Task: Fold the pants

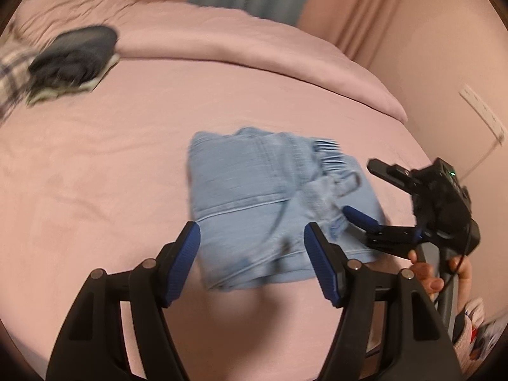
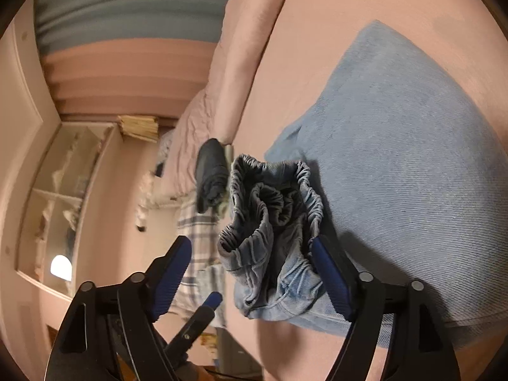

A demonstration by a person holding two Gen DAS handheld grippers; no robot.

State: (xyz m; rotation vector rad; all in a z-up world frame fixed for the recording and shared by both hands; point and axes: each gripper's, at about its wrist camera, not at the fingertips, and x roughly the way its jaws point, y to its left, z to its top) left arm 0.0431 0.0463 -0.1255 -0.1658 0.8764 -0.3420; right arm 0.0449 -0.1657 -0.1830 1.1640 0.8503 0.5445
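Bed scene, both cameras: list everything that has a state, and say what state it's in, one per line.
Pants: light blue, folded into a compact stack, lying on the bed, elastic waistband bunched on top.
Left tongs: open, over the near edge of the pants, gripping nothing.
Right tongs: open, waistband between the pads, not pinched.
Dark clothes: folded pile, far side of bed.

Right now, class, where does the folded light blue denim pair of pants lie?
The folded light blue denim pants lie on the pink bedsheet, centre-right in the left wrist view, just beyond the open left gripper, with the right gripper at their right edge.
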